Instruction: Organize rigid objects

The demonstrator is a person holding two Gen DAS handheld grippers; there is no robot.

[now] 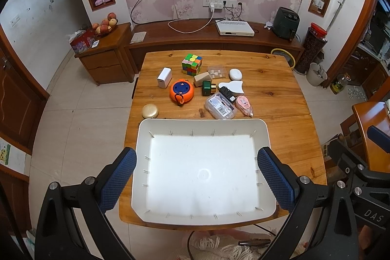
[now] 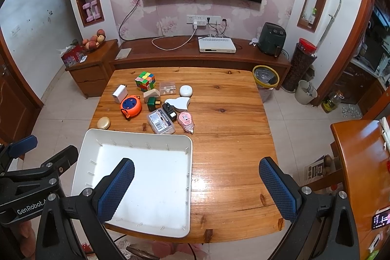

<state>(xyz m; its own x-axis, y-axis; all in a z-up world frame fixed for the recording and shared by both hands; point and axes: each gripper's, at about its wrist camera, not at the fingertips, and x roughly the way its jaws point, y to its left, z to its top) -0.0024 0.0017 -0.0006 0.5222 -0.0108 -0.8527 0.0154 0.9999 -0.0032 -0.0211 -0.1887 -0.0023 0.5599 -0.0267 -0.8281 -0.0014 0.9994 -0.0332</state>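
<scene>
The job is only just starting. The white tray [image 1: 264,135] is sitting empty at the near edge of the surface [image 1: 280,94], and nothing is lying in it yet. All the small things are waiting in a bunch near the middle, closer to the far edge: the color cube [image 1: 192,64], the orange round toy [image 1: 181,89], the white charger [image 1: 164,78], the gold round tin [image 1: 150,111] just beside the tray's far left corner, and the clear box [image 1: 220,106]. The left gripper [image 1: 197,178] is hanging over the tray with its fingers spread wide, holding nothing. The right gripper [image 2: 196,188] is hanging over the tray's right rim, fingers wide apart and empty too. Every thing is still waiting to go in.
</scene>
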